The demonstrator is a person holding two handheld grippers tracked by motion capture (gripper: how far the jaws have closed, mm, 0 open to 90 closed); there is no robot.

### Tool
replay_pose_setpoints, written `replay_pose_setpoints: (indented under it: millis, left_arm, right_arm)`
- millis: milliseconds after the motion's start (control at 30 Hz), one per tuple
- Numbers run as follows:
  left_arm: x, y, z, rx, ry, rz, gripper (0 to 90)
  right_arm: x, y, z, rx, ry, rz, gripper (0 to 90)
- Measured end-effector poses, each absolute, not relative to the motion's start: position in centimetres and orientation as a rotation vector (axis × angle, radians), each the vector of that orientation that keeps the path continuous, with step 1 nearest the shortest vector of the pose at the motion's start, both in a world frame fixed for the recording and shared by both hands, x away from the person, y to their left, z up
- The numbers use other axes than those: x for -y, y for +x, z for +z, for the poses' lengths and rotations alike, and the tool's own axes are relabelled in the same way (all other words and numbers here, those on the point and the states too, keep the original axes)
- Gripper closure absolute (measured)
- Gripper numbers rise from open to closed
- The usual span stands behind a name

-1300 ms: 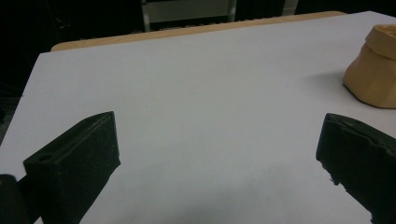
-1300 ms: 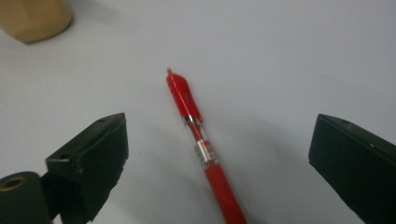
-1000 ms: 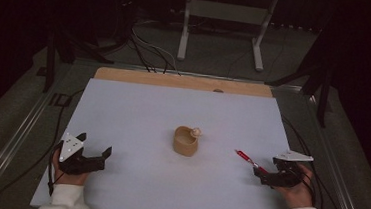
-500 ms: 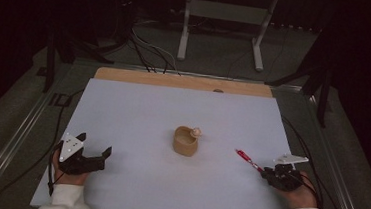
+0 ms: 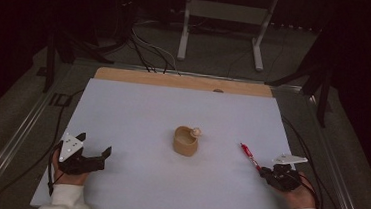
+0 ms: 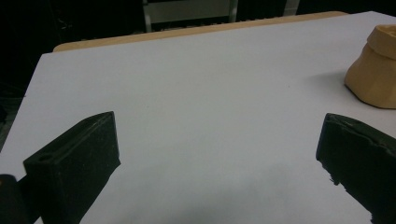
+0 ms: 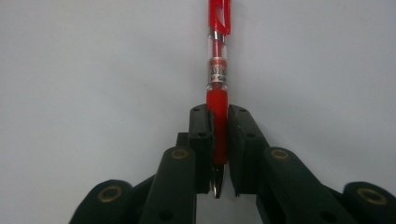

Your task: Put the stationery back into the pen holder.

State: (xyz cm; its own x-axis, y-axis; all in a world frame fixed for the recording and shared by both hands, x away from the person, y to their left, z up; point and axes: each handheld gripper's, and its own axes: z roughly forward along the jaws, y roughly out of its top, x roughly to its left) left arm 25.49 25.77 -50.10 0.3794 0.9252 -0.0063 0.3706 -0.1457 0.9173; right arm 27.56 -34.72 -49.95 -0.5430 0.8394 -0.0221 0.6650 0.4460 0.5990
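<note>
A red pen (image 5: 249,156) (image 7: 218,70) lies along the white table top (image 5: 137,116) at the right. My right gripper (image 5: 267,173) (image 7: 219,114) is shut on the pen's red grip, the clip end pointing away toward the table's middle. A tan, lumpy cup-like holder (image 5: 186,140) (image 6: 373,70) stands at the table's centre with a small pale knob on its rim. My left gripper (image 5: 94,157) (image 6: 217,149) rests near the front left of the table, jaws wide open, nothing between them.
A wooden strip (image 5: 185,81) edges the far side of the table. Beyond it stand a metal stand (image 5: 220,22) and cables on the floor. Metal rails (image 5: 10,141) run along both table sides.
My right gripper has drawn slightly back toward the front right edge, taking the pen with it. The left gripper has stayed put.
</note>
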Motion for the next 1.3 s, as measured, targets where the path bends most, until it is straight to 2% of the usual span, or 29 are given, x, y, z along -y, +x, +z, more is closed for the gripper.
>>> replay_pose_setpoints:
  millis: [1300]
  left_arm:
    - [-25.8,25.5,-50.1,-1.150,1.711,0.749,0.0]
  right_arm:
    - [29.9,28.2,-44.0,-2.346,1.077,0.955,81.3]
